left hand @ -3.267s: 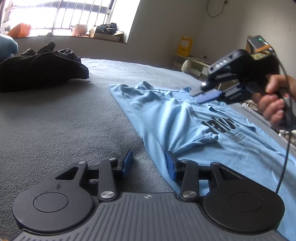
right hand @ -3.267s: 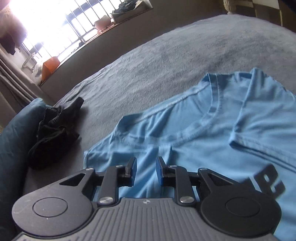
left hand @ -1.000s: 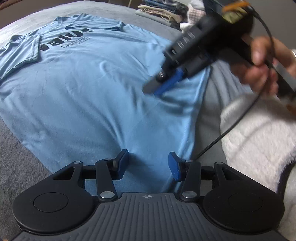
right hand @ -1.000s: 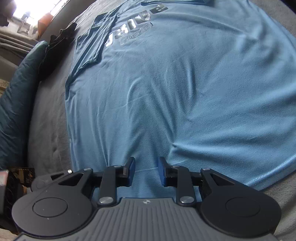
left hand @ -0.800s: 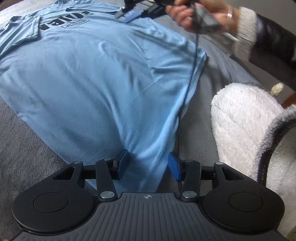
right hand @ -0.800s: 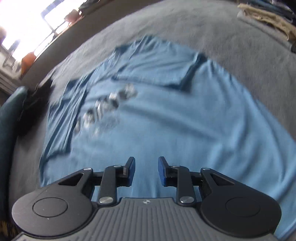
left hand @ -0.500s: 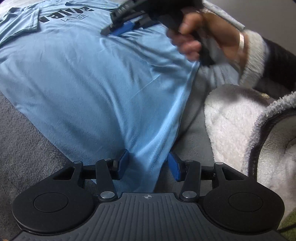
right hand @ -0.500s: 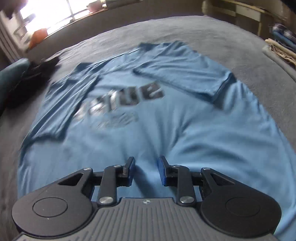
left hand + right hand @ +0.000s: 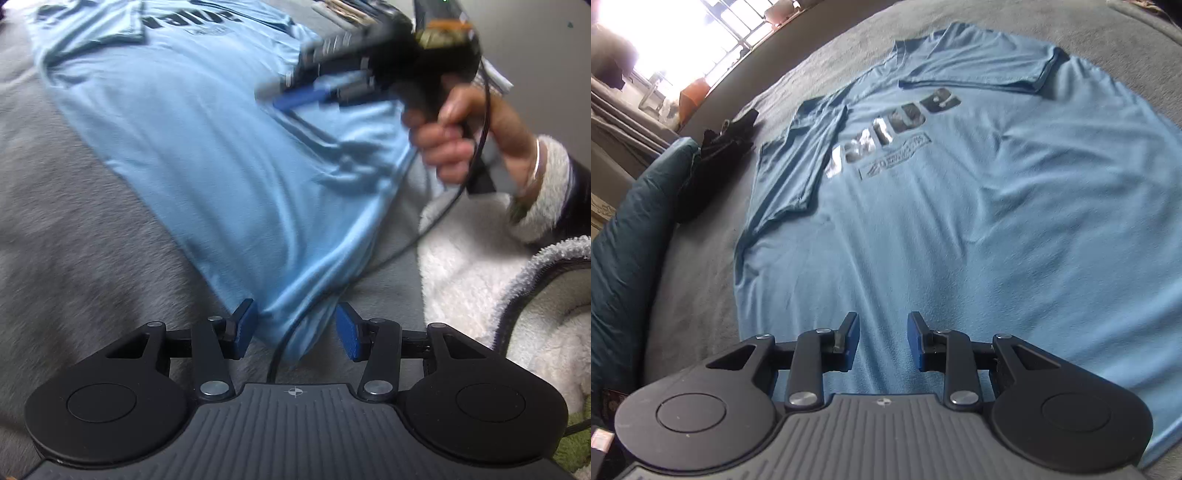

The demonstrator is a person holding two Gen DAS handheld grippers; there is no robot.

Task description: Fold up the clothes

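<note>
A light blue T-shirt (image 9: 221, 147) with a dark chest print lies face up on a grey bed cover (image 9: 74, 240), both sleeves folded inward. My left gripper (image 9: 295, 328) is open low over the shirt's near bottom corner, which lies between its blue pads without being pinched. A black cable crosses that gap. In the right wrist view my right gripper (image 9: 882, 339) hangs open with a narrow gap above the T-shirt (image 9: 960, 221) near its hem, nothing held. From the left wrist, the right gripper (image 9: 280, 96) shows blurred in a hand over the shirt's far side.
A black garment (image 9: 727, 129) and a dark teal cushion (image 9: 635, 221) lie beyond the shirt's left side. A white fleecy sleeve (image 9: 480, 277) fills the right of the left wrist view. Folded clothes (image 9: 351, 7) sit past the shirt. A bright window (image 9: 683, 29) is behind.
My left gripper has slid along the hem to the shirt's bottom corner. The right gripper has swung across the shirt and come back toward the hem. Both jaws keep about the same gap.
</note>
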